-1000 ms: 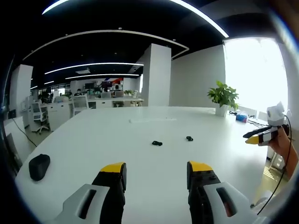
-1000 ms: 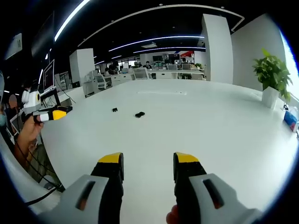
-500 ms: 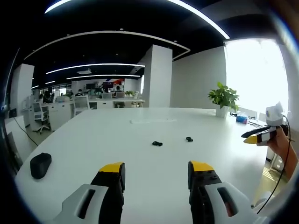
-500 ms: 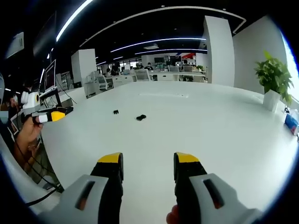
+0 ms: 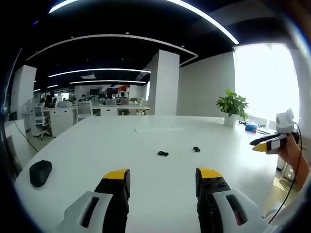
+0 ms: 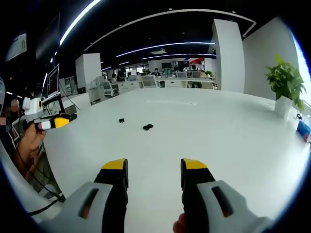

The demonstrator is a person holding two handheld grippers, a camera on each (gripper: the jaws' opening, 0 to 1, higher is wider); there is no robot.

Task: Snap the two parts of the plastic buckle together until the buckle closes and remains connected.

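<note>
Two small black buckle parts lie apart on the white table (image 5: 121, 145). In the left gripper view one buckle part (image 5: 163, 154) sits centre and the other buckle part (image 5: 196, 149) a little to its right. The right gripper view has them as the larger part (image 6: 147, 127) and the smaller part (image 6: 121, 120). My left gripper (image 5: 163, 177) hovers open over the near table, well short of both. My right gripper (image 6: 151, 169) is open too, nothing between its jaws. Each gripper shows in the other's view, the right gripper (image 5: 267, 141) at the table's right edge, the left gripper (image 6: 53, 122) at its left edge.
A black computer mouse (image 5: 40, 172) lies at the table's left side. A potted plant (image 5: 233, 105) stands at the far right corner, with a small blue box (image 5: 250, 127) beside it. A flat white strip (image 5: 153, 129) lies far back. Office desks and chairs sit beyond.
Both views have tilted slightly, so the buckle parts sit a little lower in each picture. The parts themselves have not moved and both grippers stay open.
</note>
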